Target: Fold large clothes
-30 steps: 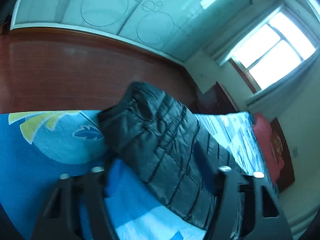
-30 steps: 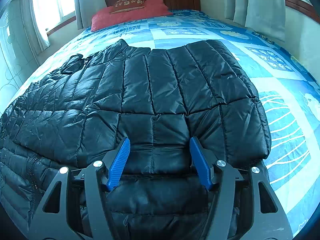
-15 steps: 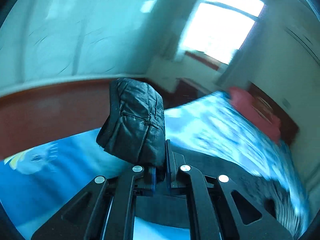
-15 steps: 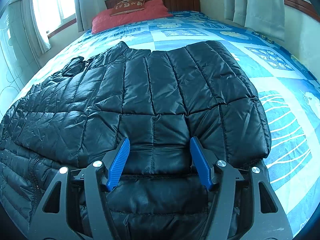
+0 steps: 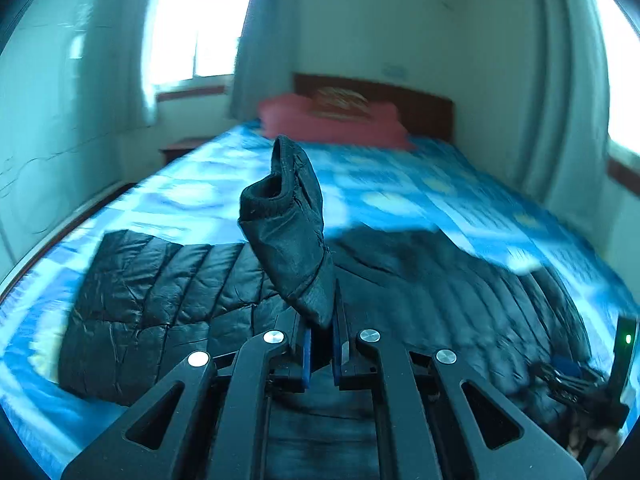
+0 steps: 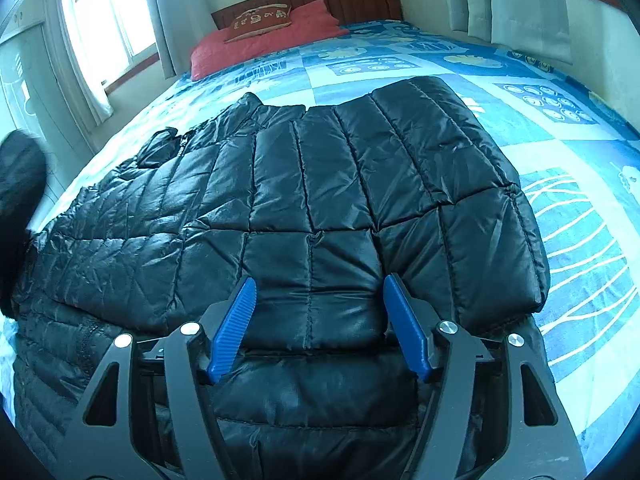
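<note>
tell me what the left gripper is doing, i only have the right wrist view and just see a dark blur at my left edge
Observer: The left gripper has its jaws shut on the sleeve cuff of the black puffer jacket, held up above the jacket.
Operator: is my right one holding anything
Observer: No, the right gripper is open, over the jacket near its hem.
Operator: anything beyond the cuff on the left view
Observer: A red pillow against the headboard.

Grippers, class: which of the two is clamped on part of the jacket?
The left gripper: its jaws are pinched on the black puffer jacket's cuff. The right gripper is wide open over the jacket.
</note>
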`<state>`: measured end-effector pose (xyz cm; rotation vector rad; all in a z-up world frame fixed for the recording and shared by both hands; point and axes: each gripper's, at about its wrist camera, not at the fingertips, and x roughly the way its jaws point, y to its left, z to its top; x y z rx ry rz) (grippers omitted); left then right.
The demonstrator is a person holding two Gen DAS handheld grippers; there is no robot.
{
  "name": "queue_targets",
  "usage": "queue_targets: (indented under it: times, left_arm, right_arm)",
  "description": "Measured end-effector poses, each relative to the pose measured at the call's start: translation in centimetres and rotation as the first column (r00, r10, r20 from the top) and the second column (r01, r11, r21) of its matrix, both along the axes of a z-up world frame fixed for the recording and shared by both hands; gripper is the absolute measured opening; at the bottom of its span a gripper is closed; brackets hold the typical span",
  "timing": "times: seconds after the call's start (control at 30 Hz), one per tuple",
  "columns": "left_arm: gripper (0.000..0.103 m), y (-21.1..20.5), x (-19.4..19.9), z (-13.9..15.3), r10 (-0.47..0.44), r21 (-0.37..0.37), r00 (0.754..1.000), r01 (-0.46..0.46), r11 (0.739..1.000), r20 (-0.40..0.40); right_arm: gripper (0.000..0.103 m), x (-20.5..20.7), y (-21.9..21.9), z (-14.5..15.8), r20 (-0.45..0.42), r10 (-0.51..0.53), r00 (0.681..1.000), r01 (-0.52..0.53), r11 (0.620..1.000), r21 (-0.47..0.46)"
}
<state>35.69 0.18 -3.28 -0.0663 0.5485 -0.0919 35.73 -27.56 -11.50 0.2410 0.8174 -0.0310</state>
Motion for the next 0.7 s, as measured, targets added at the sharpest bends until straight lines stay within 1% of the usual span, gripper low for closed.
queue_targets:
  times: [0.07, 0.1, 0.17, 0.2, 0.23, 0.27, 0.3, 0.33, 0.37, 0.4, 0.43, 0.5, 0.53, 0.57, 0.6, 0.7]
  left_arm:
    - [0.007, -2.8, 1.1, -1.3, -0.046, 0.014, 0.998, 0.047, 0.999, -0.044]
    - [0.007, -3.6, 0.3, -2.4, -0.059, 0.024, 0.996, 0.061, 0.998, -0.06]
    - [0.008, -5.8, 0.2, -3.8, -0.091, 0.057, 0.992, 0.097, 0.994, -0.087]
    - [0.009, -6.6, 0.1, -4.3, -0.104, 0.071, 0.99, 0.111, 0.991, -0.099]
    - [0.011, -7.1, -0.9, -4.5, -0.11, 0.08, 0.988, 0.119, 0.99, -0.108]
    - [0.021, -7.9, -0.8, -4.8, -0.122, 0.089, 0.985, 0.134, 0.987, -0.124]
    - [0.028, -8.4, -0.8, -4.8, -0.136, 0.093, 0.981, 0.15, 0.984, -0.14]
    - [0.045, -8.9, -1.2, -4.8, -0.152, 0.096, 0.977, 0.167, 0.981, -0.15]
    - [0.052, -9.0, -1.7, -4.6, -0.16, 0.095, 0.977, 0.174, 0.98, -0.142]
    - [0.064, -9.0, -2.1, -4.3, -0.166, 0.093, 0.977, 0.179, 0.979, -0.131]
    - [0.07, -9.0, -2.8, -3.9, -0.18, 0.09, 0.977, 0.19, 0.978, -0.114]
    - [0.072, -8.7, -4.2, -2.9, -0.209, 0.086, 0.974, 0.216, 0.973, -0.088]
    - [0.072, -8.9, -4.4, -2.9, -0.215, 0.086, 0.973, 0.222, 0.971, -0.084]
    - [0.072, -8.2, -5.1, -2.3, -0.223, 0.082, 0.972, 0.228, 0.97, -0.075]
    - [0.072, -7.8, -5.5, -1.9, -0.224, 0.081, 0.972, 0.229, 0.97, -0.069]
    - [0.072, -5.7, -6.5, -1.2, -0.199, 0.079, 0.979, 0.203, 0.976, -0.052]
  right_arm:
    - [0.069, 0.1, -0.1, 0.0, 0.001, 0.002, 1.0, -0.002, 1.0, 0.006]
    - [0.069, 0.0, -0.1, 0.0, 0.001, 0.002, 1.0, -0.003, 1.0, 0.008]
    - [0.069, 0.1, -0.1, 0.0, 0.003, 0.004, 1.0, -0.004, 1.0, 0.015]
    - [0.069, 0.0, -0.2, 0.0, 0.004, 0.004, 1.0, -0.004, 1.0, 0.019]
    - [0.069, 0.0, -0.1, 0.0, 0.005, 0.004, 1.0, -0.004, 1.0, 0.021]
    - [0.07, 0.0, -0.2, 0.0, 0.005, 0.004, 1.0, -0.004, 1.0, 0.024]
    - [0.07, 0.0, -0.2, 0.0, 0.005, 0.004, 1.0, -0.004, 1.0, 0.025]
    - [0.07, 0.0, -0.2, 0.0, 0.005, 0.004, 1.0, -0.004, 1.0, 0.026]
    - [0.07, 0.0, -0.2, 0.1, 0.005, 0.004, 1.0, -0.004, 1.0, 0.03]
    - [0.07, -0.2, -0.3, 0.1, 0.006, 0.004, 1.0, -0.004, 0.999, 0.033]
    - [0.07, -0.2, -0.4, 0.1, 0.006, 0.004, 1.0, -0.004, 0.999, 0.039]
    - [0.07, -0.3, -0.7, 0.5, 0.005, -0.005, 1.0, 0.004, 0.999, 0.051]
    - [0.07, -0.5, -0.7, 0.7, 0.006, -0.014, 1.0, 0.013, 0.998, 0.054]
    - [0.07, -0.8, -0.6, 1.2, 0.013, -0.031, 0.999, 0.031, 0.998, 0.057]
    - [0.07, -0.9, -0.4, 1.7, 0.02, -0.036, 0.999, 0.034, 0.997, 0.065]
    - [0.07, -0.9, 1.2, 3.2, 0.043, -0.006, 0.999, 0.0, 0.991, 0.134]
